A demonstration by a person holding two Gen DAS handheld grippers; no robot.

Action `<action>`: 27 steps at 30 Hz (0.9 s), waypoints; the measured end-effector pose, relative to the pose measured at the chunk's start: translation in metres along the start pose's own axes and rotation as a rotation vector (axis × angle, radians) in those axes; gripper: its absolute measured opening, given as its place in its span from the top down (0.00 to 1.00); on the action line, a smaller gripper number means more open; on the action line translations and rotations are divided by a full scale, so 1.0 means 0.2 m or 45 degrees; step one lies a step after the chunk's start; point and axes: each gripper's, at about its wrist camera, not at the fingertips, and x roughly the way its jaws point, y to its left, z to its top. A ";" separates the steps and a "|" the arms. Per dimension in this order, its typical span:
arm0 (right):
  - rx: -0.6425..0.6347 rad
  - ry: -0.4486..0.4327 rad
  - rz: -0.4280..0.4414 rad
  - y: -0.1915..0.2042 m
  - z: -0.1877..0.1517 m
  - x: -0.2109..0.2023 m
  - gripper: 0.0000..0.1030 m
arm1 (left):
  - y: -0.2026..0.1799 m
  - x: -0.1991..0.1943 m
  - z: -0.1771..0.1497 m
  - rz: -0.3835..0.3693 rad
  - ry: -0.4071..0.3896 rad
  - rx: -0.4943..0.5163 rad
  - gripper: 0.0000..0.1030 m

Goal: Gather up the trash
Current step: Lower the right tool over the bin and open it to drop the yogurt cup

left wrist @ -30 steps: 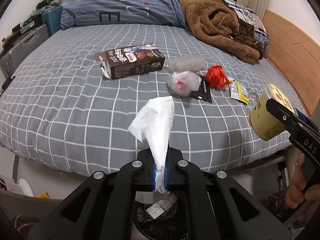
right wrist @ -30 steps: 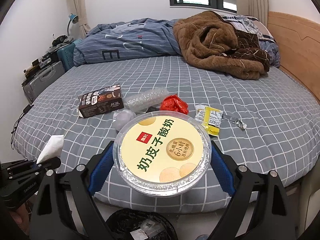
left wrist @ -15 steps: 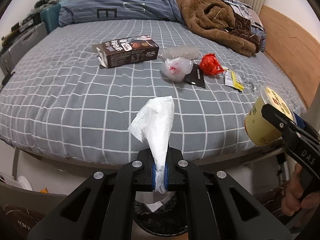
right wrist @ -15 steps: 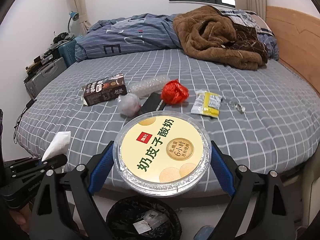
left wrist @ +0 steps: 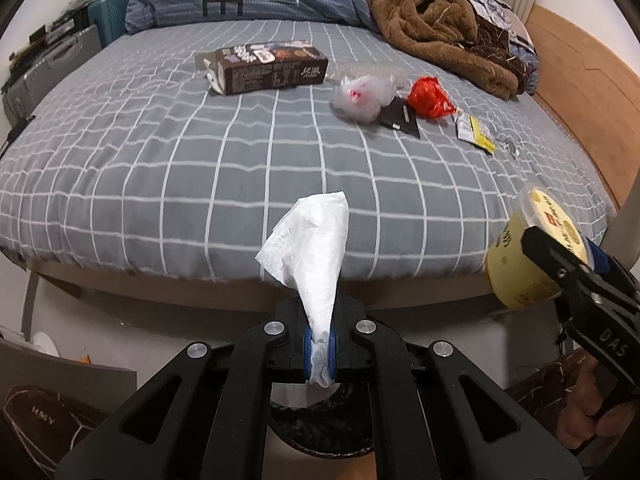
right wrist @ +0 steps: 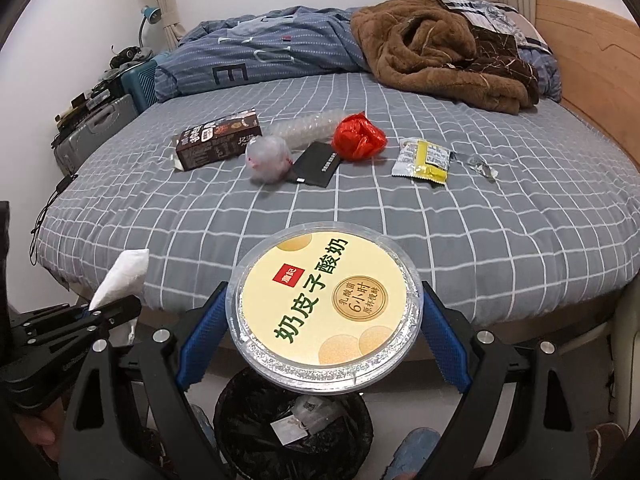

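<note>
while left tongs pinch tissue | right tongs clamp yogurt tub (above bin)

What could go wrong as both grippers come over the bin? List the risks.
1. The yogurt cup is nearly as wide as the bin mouth; released off-centre, it may hit the rim and fall to the floor.
2. The tissue is light and may cling to the left gripper pads or drift past the bin.
</note>
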 end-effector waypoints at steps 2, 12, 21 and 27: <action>0.007 0.017 0.006 0.00 -0.05 -0.01 0.17 | 0.01 0.01 -0.03 -0.001 0.017 -0.001 0.96; -0.019 0.090 0.015 0.03 -0.17 0.01 0.17 | 0.04 0.06 -0.14 -0.011 0.081 -0.009 0.96; -0.036 0.184 0.030 0.06 -0.31 0.07 0.17 | 0.09 0.11 -0.26 -0.008 0.157 -0.025 0.96; -0.053 0.262 0.036 0.07 -0.39 0.17 0.17 | 0.14 0.19 -0.32 -0.004 0.204 -0.036 0.96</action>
